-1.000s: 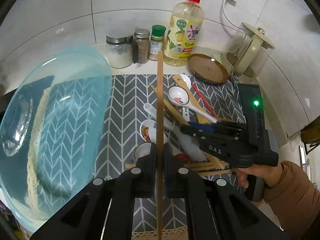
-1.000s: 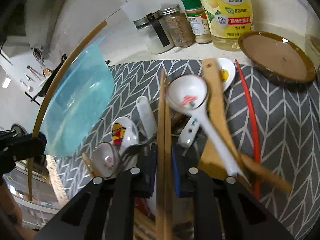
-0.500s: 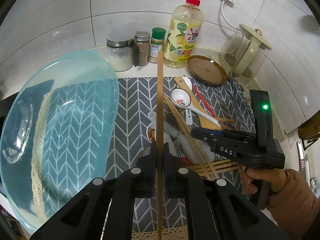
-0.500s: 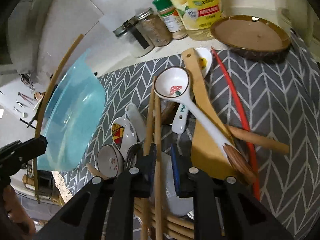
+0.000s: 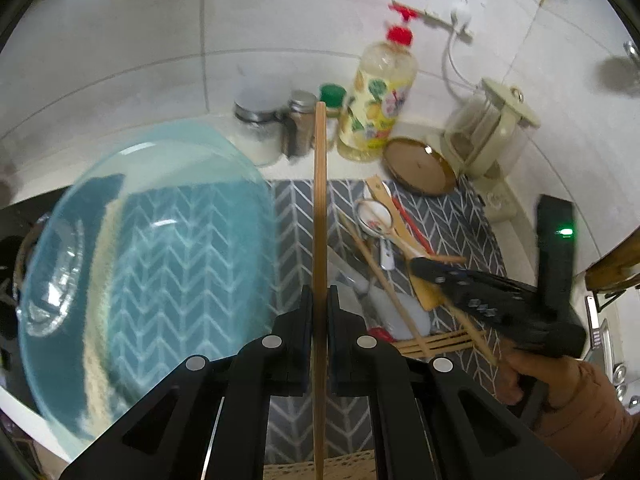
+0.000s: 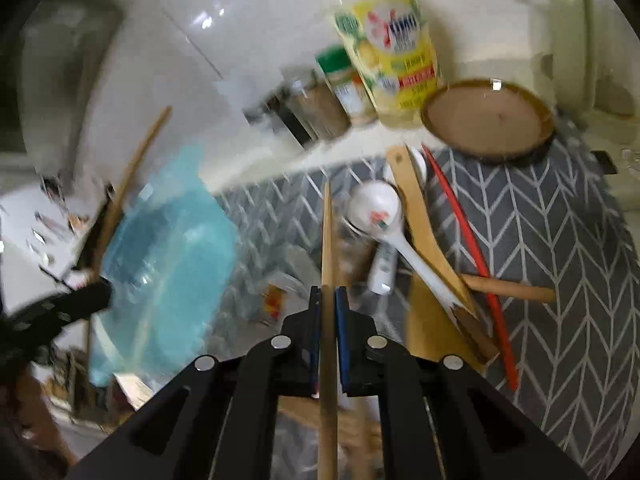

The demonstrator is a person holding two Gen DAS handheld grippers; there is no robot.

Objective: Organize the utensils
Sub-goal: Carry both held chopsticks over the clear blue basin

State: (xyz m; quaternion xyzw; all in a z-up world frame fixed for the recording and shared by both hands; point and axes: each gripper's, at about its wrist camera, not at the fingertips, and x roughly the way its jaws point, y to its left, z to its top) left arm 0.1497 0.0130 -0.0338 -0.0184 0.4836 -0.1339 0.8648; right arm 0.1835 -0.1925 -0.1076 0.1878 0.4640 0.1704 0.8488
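Observation:
My left gripper [image 5: 320, 300] is shut on a wooden chopstick [image 5: 320, 208] that stands straight up between its jaws, above the mat. My right gripper [image 6: 328, 300] is shut on another wooden chopstick [image 6: 327, 240], lifted over the utensil pile; it also shows in the left wrist view [image 5: 424, 268], where that chopstick [image 5: 384, 284] slants up to the left. The pile holds a white ceramic spoon [image 6: 380, 216], a wooden spatula [image 6: 424, 220], a red chopstick [image 6: 460, 216], more wooden chopsticks [image 5: 432, 342] and small spoons.
A blue glass bowl [image 5: 152, 248] stands tilted at the left on the grey chevron mat [image 6: 560, 240]. Behind are a detergent bottle [image 5: 380, 100], spice jars [image 5: 300, 120], a brown dish [image 5: 420, 166] and a glass kettle [image 5: 488, 136] by the tiled wall.
My right gripper rose out of the pile with one chopstick and drew back to the right. My left gripper also lifted a little with its chopstick still held.

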